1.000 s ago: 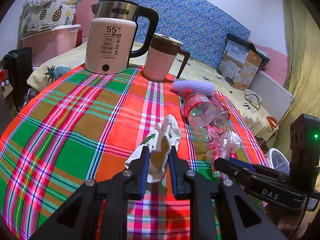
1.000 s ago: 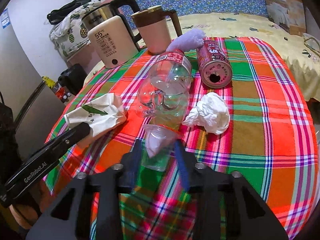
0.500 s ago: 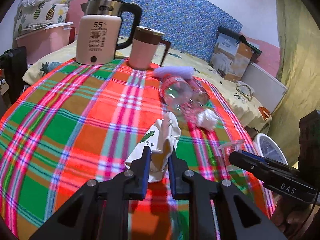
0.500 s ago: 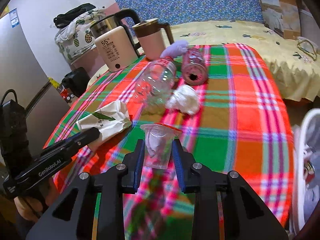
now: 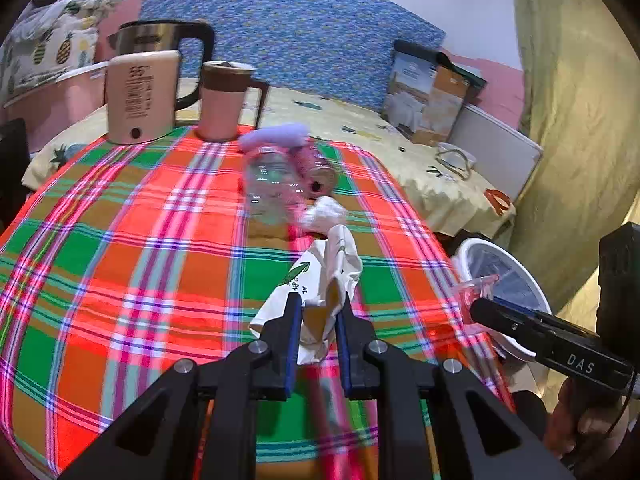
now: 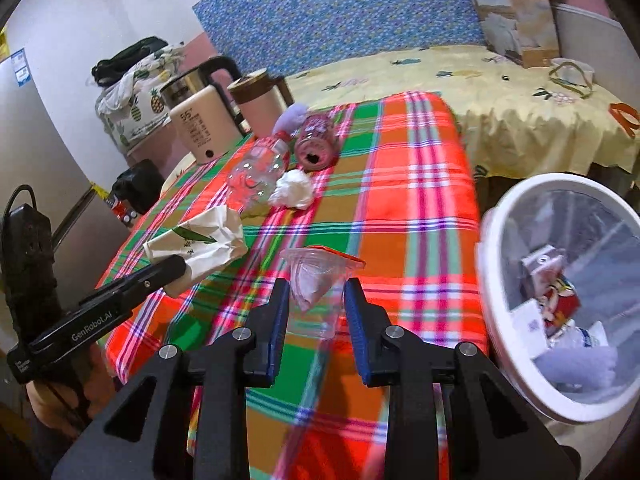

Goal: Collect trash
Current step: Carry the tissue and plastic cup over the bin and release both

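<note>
Both tongs are loaded: the left gripper (image 5: 316,316) pinches a crumpled paper bag (image 5: 320,280), the right gripper (image 6: 316,304) clasps a clear plastic cup (image 6: 316,280), both above the plaid table's (image 6: 400,220) near edge. Each looks light and easily crushed, so gentle mid-body grips suit. Compared with a second earlier, both have drawn back from the table, and the white bin (image 6: 492,300) at right is now in view.

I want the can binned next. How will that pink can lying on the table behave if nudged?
The pink can lies on its side with its open end facing us, so it would probably roll. It looks empty, so likely light. The clear bottle and the crumpled tissue lie close by and might stop it.
</note>
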Demonstrator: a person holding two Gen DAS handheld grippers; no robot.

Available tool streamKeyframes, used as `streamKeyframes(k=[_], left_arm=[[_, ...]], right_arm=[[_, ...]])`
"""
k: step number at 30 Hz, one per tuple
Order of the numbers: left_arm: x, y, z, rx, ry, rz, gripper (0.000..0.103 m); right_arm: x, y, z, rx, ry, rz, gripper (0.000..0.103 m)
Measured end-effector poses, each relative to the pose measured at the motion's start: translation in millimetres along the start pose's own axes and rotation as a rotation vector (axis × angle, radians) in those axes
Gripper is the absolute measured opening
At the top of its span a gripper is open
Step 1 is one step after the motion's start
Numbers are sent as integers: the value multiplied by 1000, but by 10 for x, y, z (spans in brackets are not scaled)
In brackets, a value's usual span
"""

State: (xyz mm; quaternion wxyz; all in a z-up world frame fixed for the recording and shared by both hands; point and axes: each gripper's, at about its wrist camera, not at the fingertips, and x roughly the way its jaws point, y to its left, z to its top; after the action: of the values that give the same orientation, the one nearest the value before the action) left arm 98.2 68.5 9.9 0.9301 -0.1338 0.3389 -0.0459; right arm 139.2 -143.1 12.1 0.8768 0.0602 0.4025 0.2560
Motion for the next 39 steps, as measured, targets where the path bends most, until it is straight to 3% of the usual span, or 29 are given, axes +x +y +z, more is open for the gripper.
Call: streamKeyframes(k=[30, 39], left_arm=[[378, -1436, 23, 213, 70, -195, 17], [562, -1760, -15, 257, 105, -238, 17]], right_arm=[[-755, -1132, -222, 218, -132, -205, 31], [-806, -1354, -282, 260, -127, -248, 31]])
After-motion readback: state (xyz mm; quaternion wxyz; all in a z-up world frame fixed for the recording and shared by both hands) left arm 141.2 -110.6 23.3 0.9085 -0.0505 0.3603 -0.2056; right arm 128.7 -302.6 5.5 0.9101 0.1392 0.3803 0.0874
